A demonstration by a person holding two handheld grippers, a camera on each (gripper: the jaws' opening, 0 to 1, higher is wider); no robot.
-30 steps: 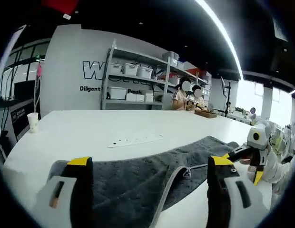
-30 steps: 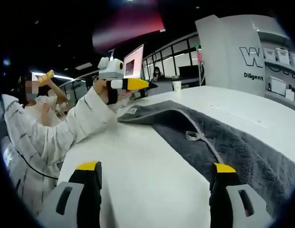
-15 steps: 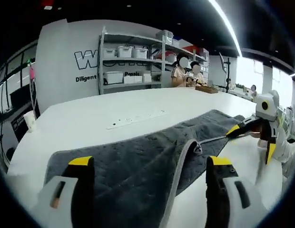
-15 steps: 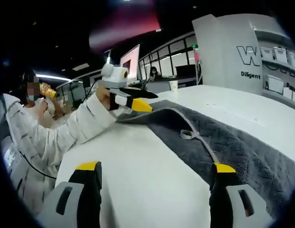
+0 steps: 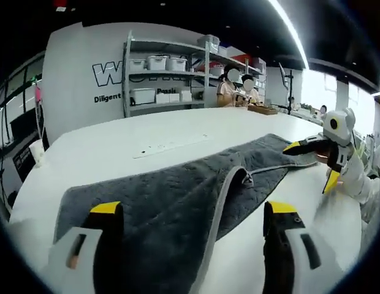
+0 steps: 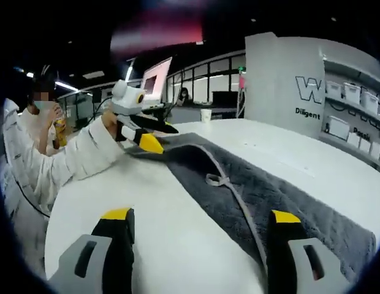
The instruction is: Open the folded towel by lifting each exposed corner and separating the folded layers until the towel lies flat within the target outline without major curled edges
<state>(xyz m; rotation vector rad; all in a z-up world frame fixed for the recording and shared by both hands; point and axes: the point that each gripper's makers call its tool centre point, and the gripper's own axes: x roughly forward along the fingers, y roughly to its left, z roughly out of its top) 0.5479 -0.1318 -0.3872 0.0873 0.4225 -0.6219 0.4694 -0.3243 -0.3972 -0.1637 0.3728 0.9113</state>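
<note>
Towel (image 5: 178, 196), dark grey with a pale binding along its edge, lies stretched along a white table (image 5: 116, 153), still folded over on itself, a small hanging loop (image 5: 245, 177) showing at the fold line. In the left gripper view, the left gripper (image 5: 190, 245) hovers low over the near end of the cloth, its two yellow-tipped jaws set wide apart with nothing between them. At the far end of the cloth in that view, the right gripper (image 5: 312, 162) reaches in from the right, jaws spread, its upper tip just above the towel's corner; whether it touches the cloth cannot be told. In the right gripper view, the right gripper (image 6: 196, 245) shows its own jaws parted over the bare table and the towel's bound edge, while the left gripper (image 6: 150, 135), carried by a hand in a white sleeve (image 6: 79, 159), sits at the towel's far corner with jaws apart. A paper cup (image 6: 206, 115) stands further back on the table. Shelves (image 5: 171, 76) with white bins line the wall behind.
</note>
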